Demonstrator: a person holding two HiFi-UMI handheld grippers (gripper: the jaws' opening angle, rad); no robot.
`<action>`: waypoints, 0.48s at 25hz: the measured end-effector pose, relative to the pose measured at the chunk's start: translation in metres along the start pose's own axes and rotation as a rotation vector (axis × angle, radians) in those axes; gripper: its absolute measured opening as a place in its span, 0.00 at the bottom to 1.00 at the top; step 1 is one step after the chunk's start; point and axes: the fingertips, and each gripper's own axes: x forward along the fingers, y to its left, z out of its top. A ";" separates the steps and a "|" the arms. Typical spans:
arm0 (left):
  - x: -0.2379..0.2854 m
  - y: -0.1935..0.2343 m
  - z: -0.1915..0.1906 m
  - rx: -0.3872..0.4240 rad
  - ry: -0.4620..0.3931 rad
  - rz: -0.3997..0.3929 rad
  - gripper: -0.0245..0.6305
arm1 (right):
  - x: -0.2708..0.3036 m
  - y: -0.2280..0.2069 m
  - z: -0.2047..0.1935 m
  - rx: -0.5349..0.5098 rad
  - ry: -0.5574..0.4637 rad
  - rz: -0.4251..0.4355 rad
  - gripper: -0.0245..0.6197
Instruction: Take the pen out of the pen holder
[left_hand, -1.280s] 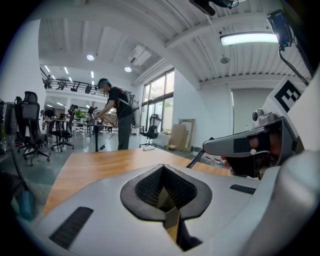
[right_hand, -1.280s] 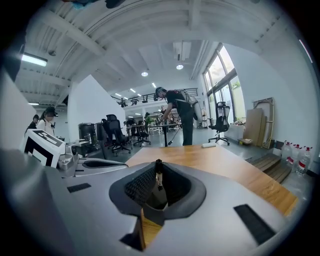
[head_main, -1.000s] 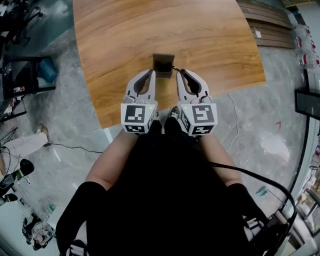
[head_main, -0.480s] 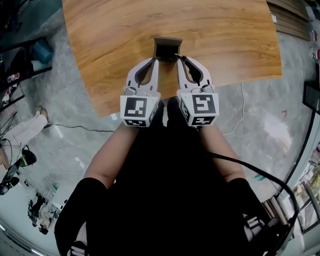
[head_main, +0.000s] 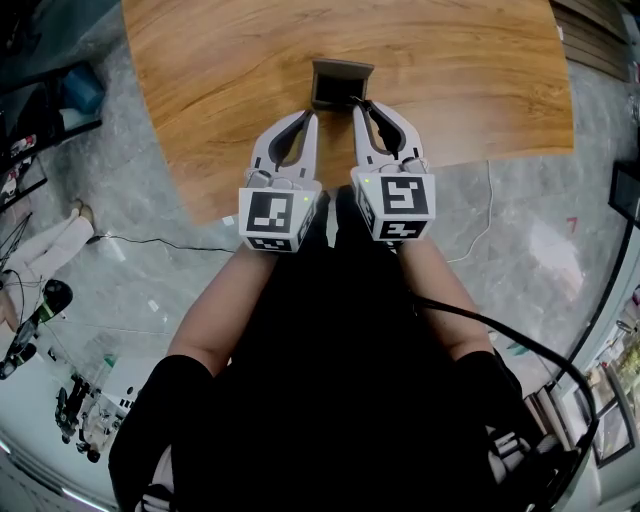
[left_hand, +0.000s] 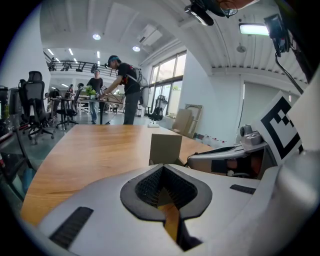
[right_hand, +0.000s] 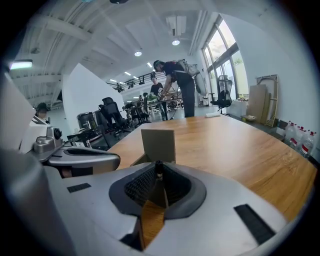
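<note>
A brown square pen holder (head_main: 340, 85) stands upright on the wooden table (head_main: 220, 70). My right gripper (head_main: 358, 104) sits at the holder's near right corner, its jaws shut on a thin black pen (head_main: 353, 99). In the right gripper view the pen's dark tip (right_hand: 158, 168) pokes up where the jaws of that gripper (right_hand: 158, 176) meet, with the holder (right_hand: 158, 145) just behind. My left gripper (head_main: 312, 116) rests shut and empty just short of the holder's near left corner. The left gripper view shows its jaws (left_hand: 162, 168) closed, the holder (left_hand: 166, 148) beyond and the right gripper (left_hand: 225, 161) alongside.
The table's near edge (head_main: 300, 200) runs under both grippers, and wood stretches beyond the holder (right_hand: 240, 150). People (left_hand: 125, 87) stand at far desks among office chairs (left_hand: 32, 107). A cable (head_main: 480, 230) trails on the grey floor.
The holder and both grippers sit higher in the head view than before. The right gripper has edged closer to the holder's corner. Both stay shut.
</note>
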 end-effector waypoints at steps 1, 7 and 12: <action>-0.001 0.001 0.000 -0.003 -0.001 0.002 0.04 | 0.001 0.000 -0.001 0.002 0.001 -0.001 0.06; -0.014 0.002 0.000 -0.004 -0.006 0.016 0.04 | -0.002 0.000 0.000 0.022 0.001 0.003 0.06; -0.030 -0.005 0.019 0.019 -0.047 0.015 0.04 | -0.029 0.003 0.024 0.001 -0.054 -0.016 0.06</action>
